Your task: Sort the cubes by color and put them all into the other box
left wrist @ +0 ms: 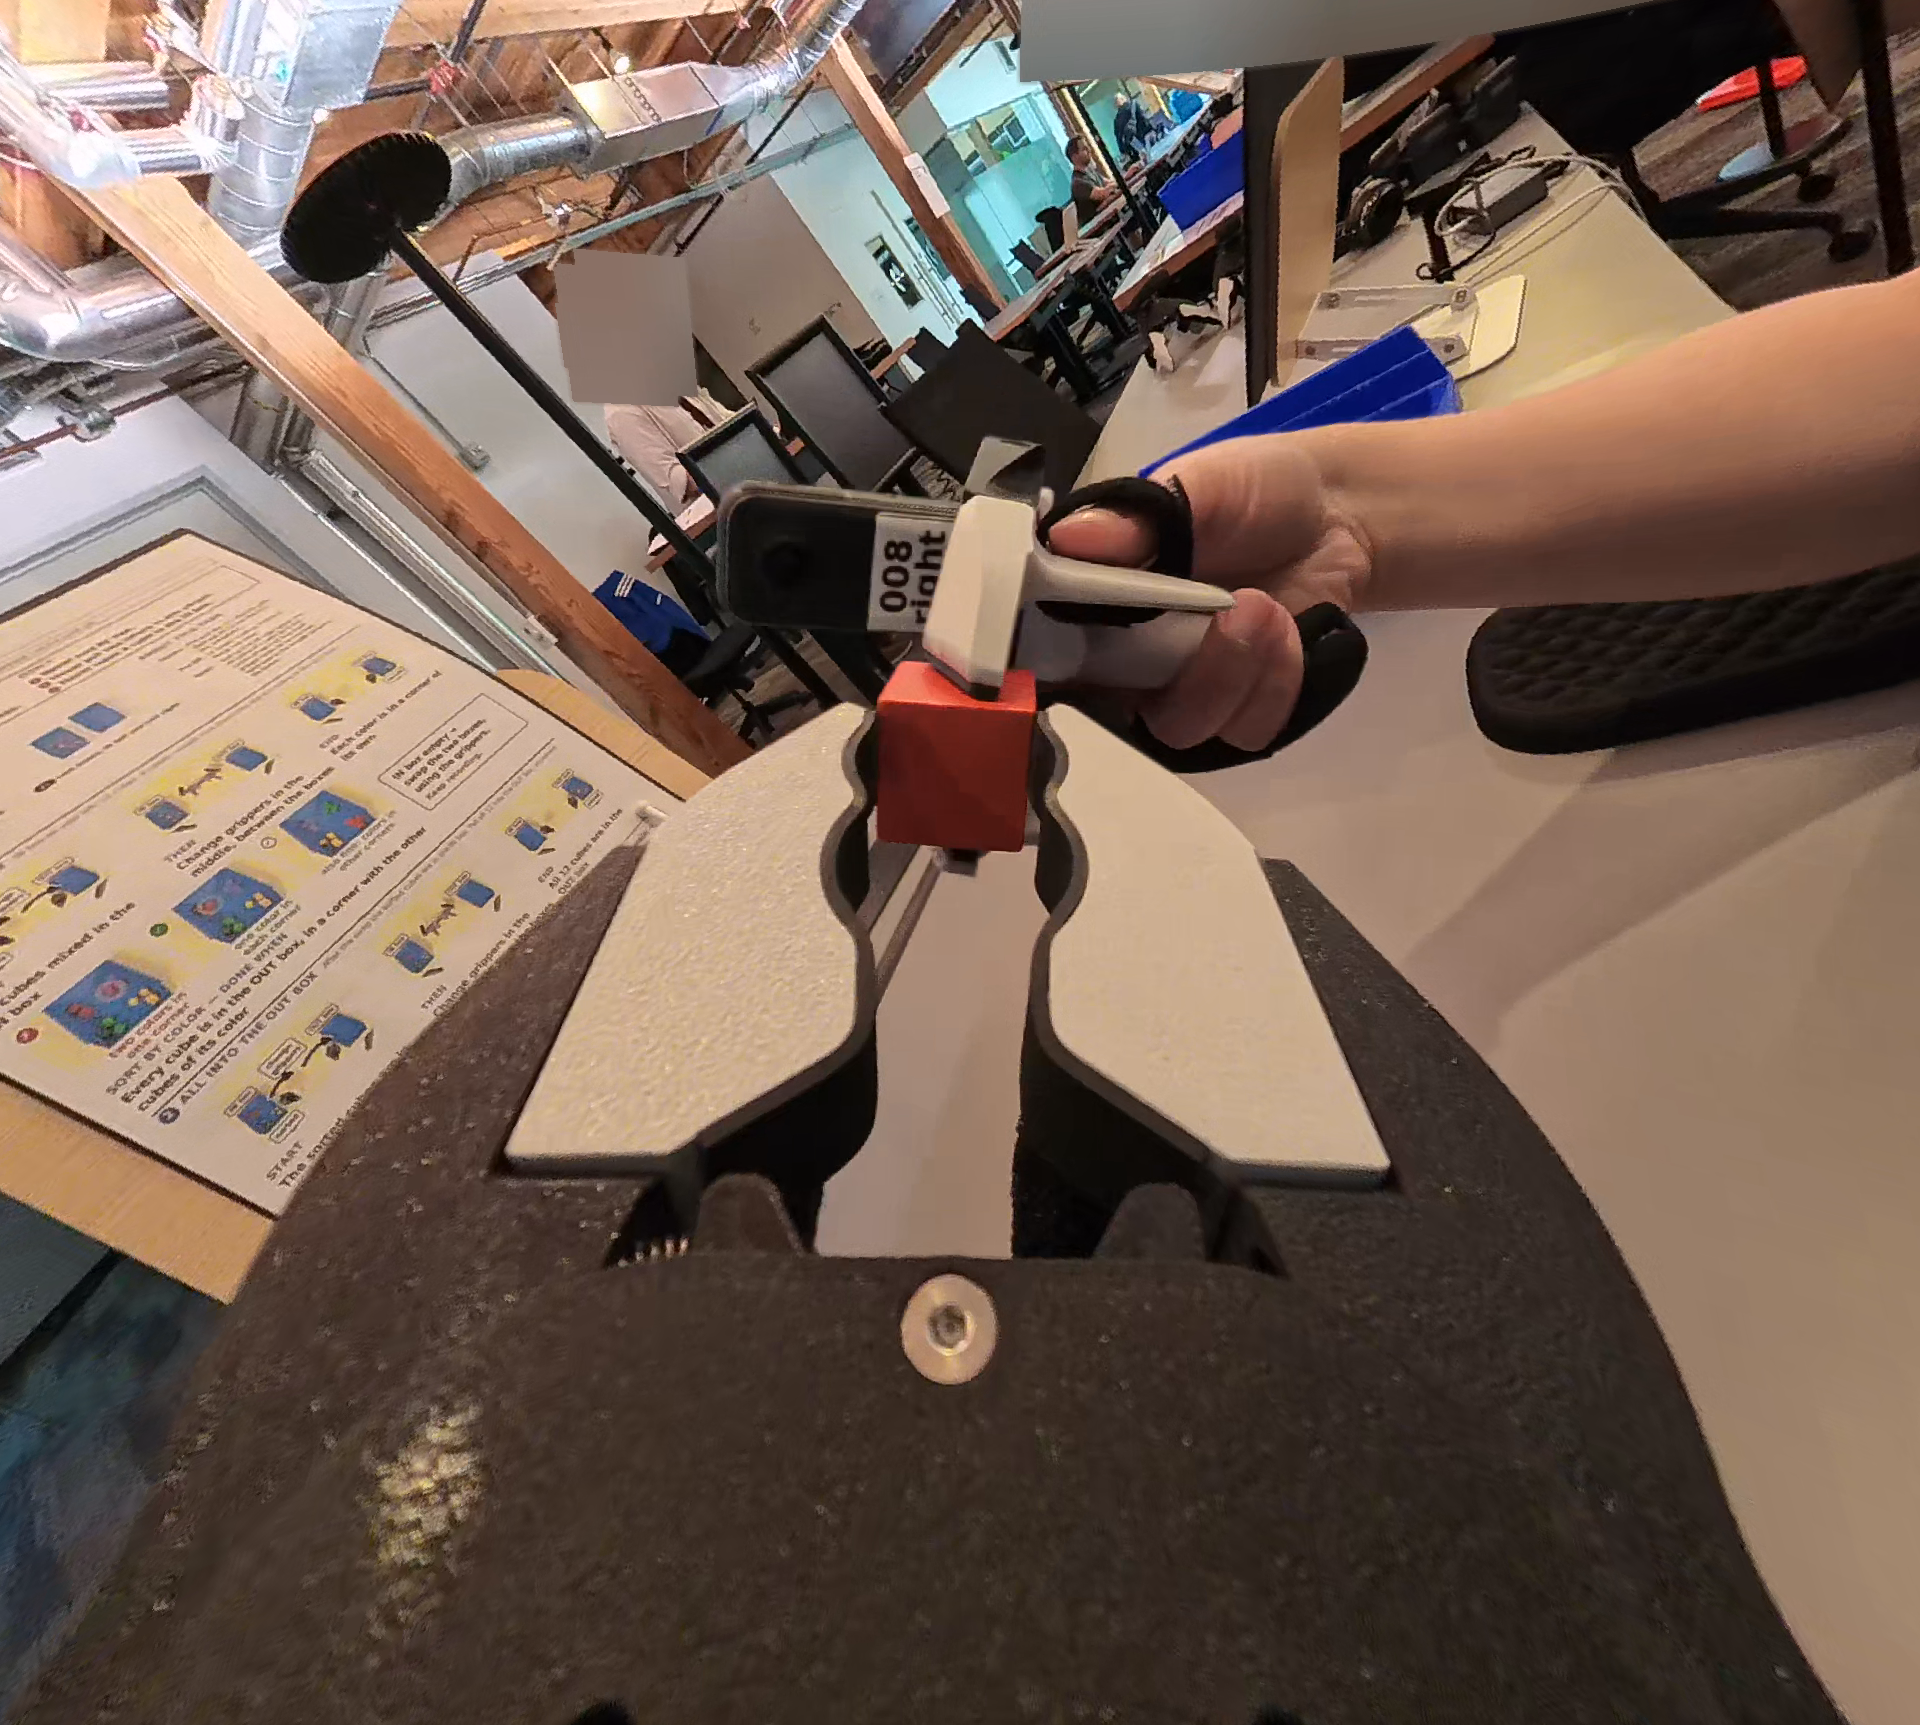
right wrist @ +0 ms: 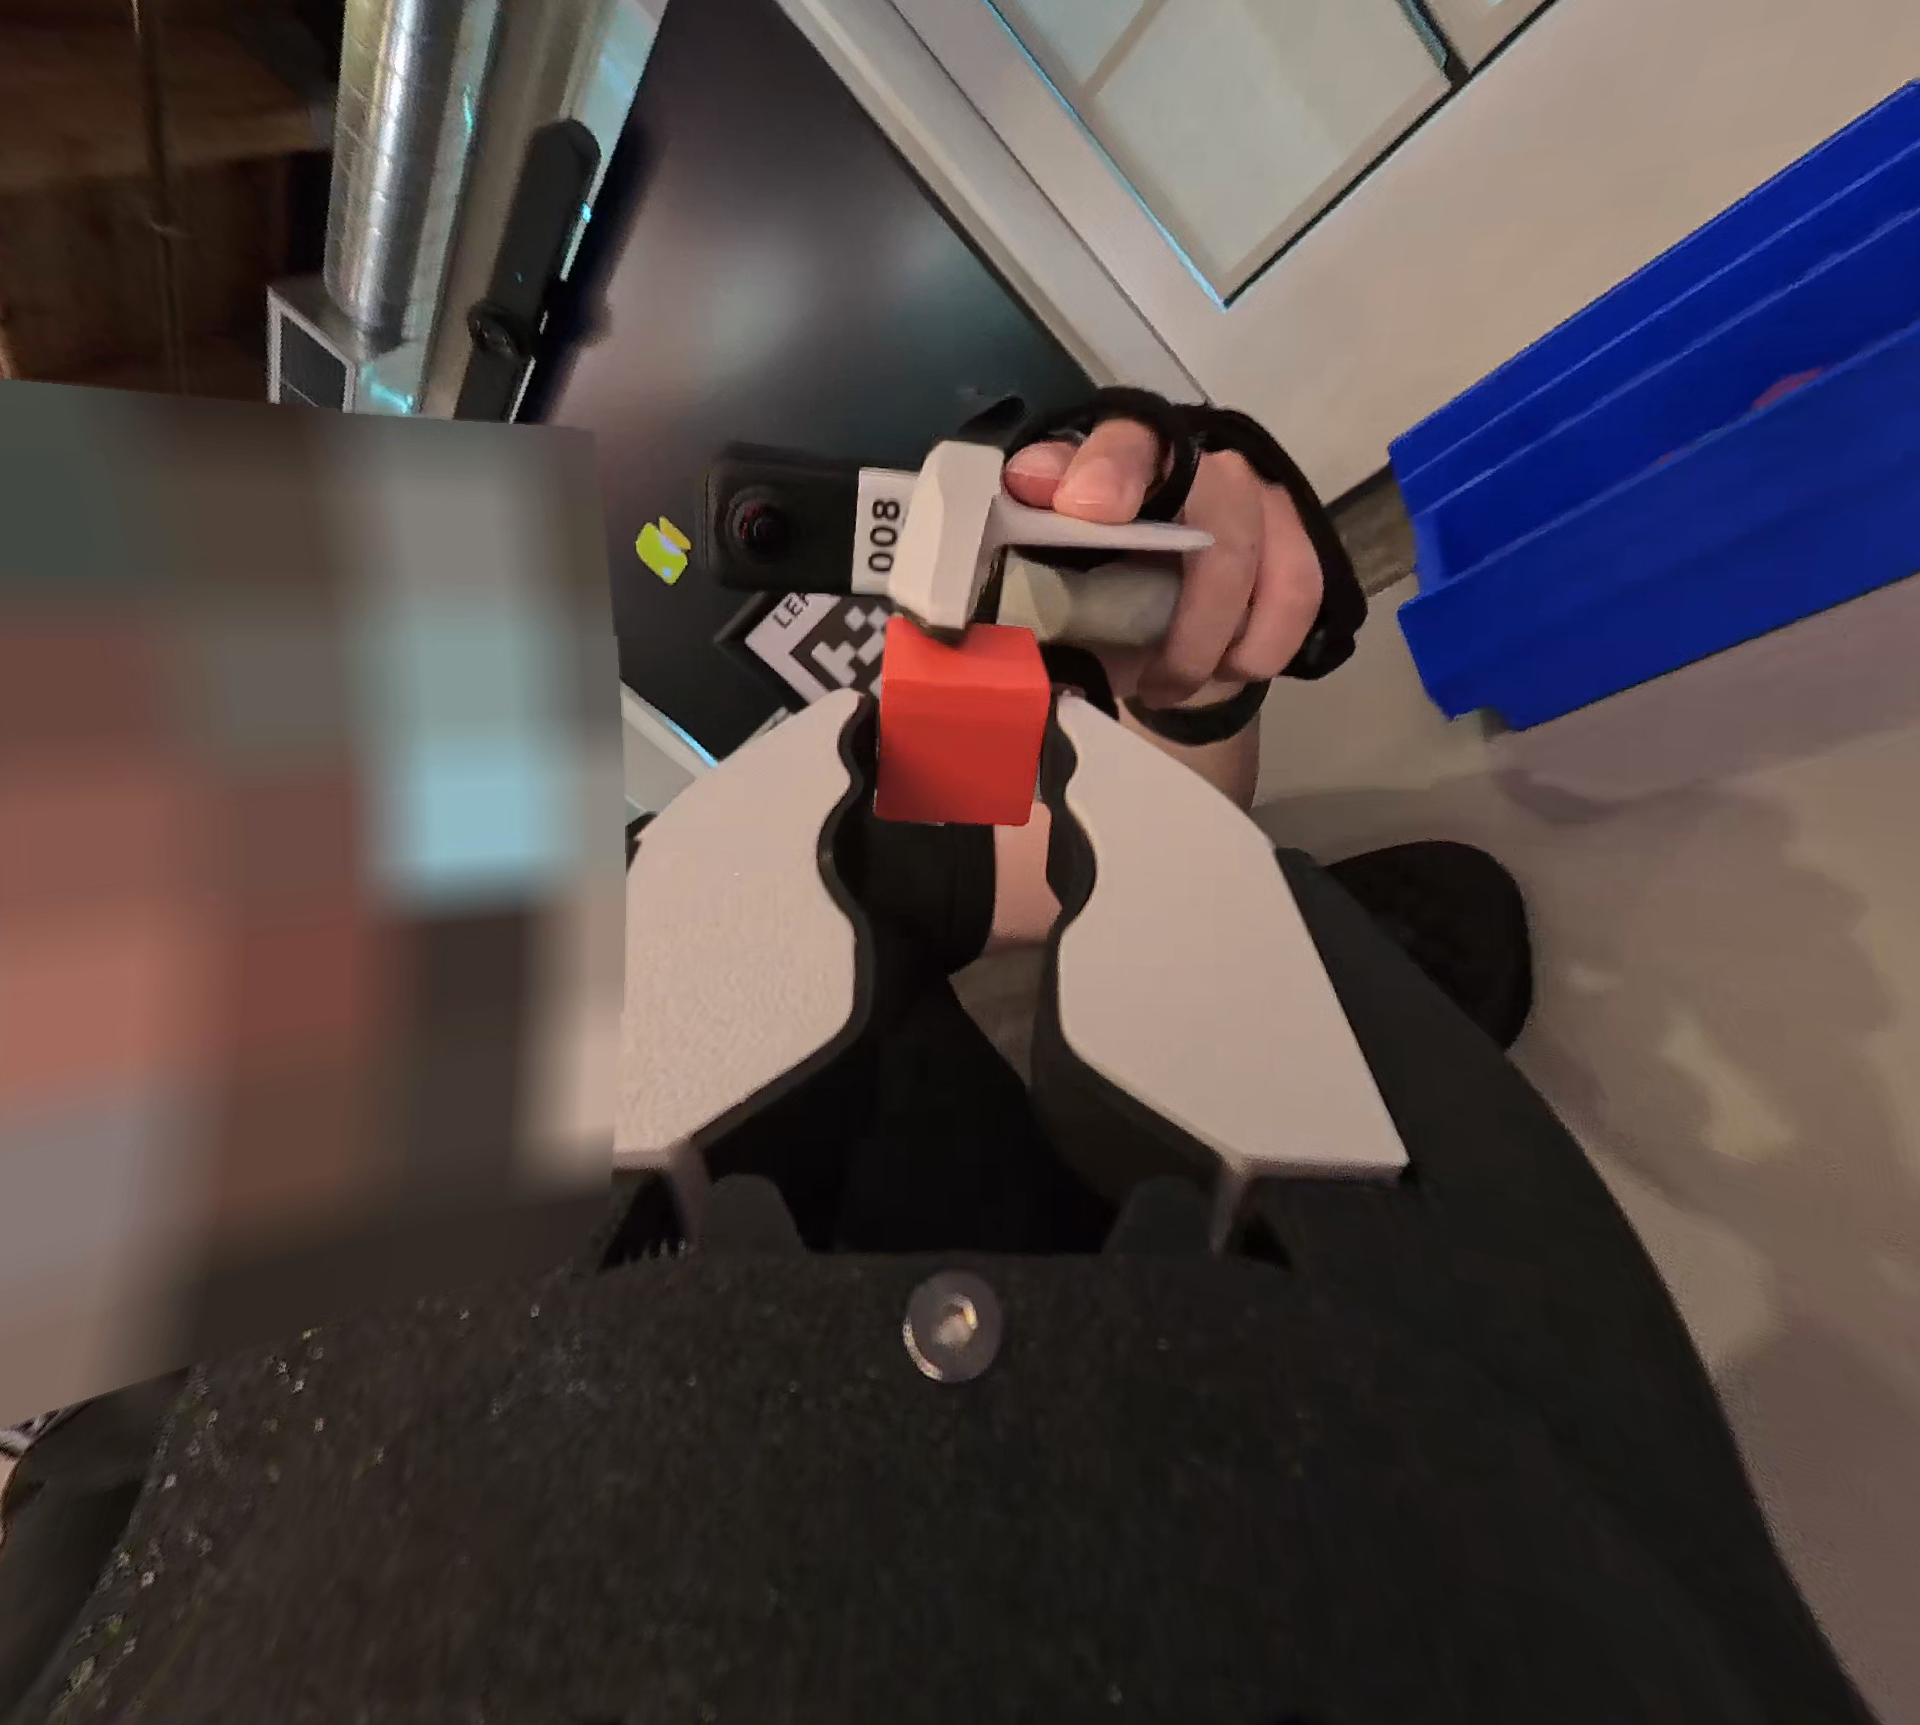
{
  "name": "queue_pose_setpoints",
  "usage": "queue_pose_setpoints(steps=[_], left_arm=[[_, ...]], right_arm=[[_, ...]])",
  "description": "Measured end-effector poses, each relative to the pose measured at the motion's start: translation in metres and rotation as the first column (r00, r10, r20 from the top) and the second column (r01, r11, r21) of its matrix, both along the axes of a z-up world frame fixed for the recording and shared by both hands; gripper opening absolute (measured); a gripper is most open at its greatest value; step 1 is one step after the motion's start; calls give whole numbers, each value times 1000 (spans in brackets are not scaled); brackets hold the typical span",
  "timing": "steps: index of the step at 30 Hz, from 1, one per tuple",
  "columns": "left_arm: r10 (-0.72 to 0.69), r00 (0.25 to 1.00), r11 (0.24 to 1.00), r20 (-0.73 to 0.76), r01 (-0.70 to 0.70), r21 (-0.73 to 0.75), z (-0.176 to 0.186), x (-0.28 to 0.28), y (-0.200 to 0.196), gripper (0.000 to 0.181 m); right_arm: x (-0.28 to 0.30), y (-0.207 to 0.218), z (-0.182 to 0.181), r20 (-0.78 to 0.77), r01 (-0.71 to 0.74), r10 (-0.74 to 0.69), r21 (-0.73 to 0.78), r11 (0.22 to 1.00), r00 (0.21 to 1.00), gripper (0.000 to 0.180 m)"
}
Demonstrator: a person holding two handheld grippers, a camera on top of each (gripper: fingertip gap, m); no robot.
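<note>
Laminated instruction sheet lies on a wooden board at left, w/ small diagrams of blue boxes. Black perforated pad sits on the white tabletop at right. Overhead: silver ventilation ducts, timber beams, black round fixture on a pole. Bkgd: dark monitors, desks, office chairs. Right wrist view: large dark screen, frosted window panes, shiny duct.
</note>
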State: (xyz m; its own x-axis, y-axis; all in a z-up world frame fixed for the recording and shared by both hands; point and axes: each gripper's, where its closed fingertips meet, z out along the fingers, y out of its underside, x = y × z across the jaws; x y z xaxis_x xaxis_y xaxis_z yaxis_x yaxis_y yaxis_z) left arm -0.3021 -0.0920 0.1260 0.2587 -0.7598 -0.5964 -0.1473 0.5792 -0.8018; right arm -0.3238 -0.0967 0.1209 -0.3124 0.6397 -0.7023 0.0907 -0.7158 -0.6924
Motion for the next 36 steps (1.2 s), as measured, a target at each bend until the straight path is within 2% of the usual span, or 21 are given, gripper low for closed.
queue_pose_setpoints(steps=[4, 6, 8, 9, 10, 11, 13, 14, 15, 16, 18, 21, 24, 27, 31, 33, 36], left_arm=[[66, 997, 996, 50, -63, -61, -4, 4, 11, 29], [123, 992, 985, 15, -120, -123, -19, -1, 19, 41], [194, 980, 962, -42, -199, -187, -41, -14, 28, 53], [229, 972, 948, -58, -236, -216, -52, -24, 31, 54], [262, 962, 931, -70, -272, -244, -63, -34, 33, 51], [290, 954, 913, -83, -301, -274, -74, -45, 34, 48], [343, 934, 876, -102, -357, -326, -92, -68, 33, 41], [375, 921, 855, -106, -388, -344, -97, -79, 33, 38], [406, 908, 835, -100, -413, -362, -100, -88, 32, 37], [428, 900, 820, -84, -426, -384, -100, -95, 29, 36], [445, 895, 803, -40, -418, -424, -95, -103, 21, 33], [476, 879, 794, 24, -419, -441, -80, -110, 15, 29], [519, 854, 778, 35, -455, -434, -68, -113, 15, 29], [548, 837, 755, 18, -485, -440, -62, -114, 18, 29], [565, 825, 733, -12, -509, -451, -55, -109, 18, 29], [570, 821, 731, -24, -521, -441, -51, -104, 17, 29], [569, 821, 734, -42, -531, -423, -47, -94, 15, 29]], right_arm=[[14, 11, -2, -9, 72, -71, 34, 997, 997, 29], [35, 15, -1, 7, 114, -114, 66, 991, 993, 29], [72, 27, 1, 56, 225, -236, 152, 962, 970, 29], [98, 38, -2, 113, 305, -335, 226, 925, 935, 29], [132, 55, -8, 191, 390, -465, 327, 861, 865, 29], [173, 73, -15, 266, 461, -600, 436, 773, 754, 29], [276, 110, -35, 411, 527, -813, 621, 580, 411, 29], [330, 122, -44, 457, 535, -857, 674, 509, 238, 29], [378, 128, -55, 507, 541, -855, 693, 477, 105, 29], [416, 129, -66, 563, 559, -826, 676, 479, 27, 29], [475, 128, -97, 675, 607, -734, 614, 504, -73, 29], [536, 126, -159, 809, 613, -546, 548, 569, -216, 29], [555, 125, -215, 890, 607, -382, 450, 655, -248, 29], [545, 134, -248, 927, 617, -326, 369, 696, -186, 29], [531, 150, -263, 931, 586, -329, 357, 728, -159, 29], [534, 154, -265, 921, 557, -336, 388, 735, -198, 29], [535, 158, -266, 912, 536, -354, 408, 739, -207, 30]])
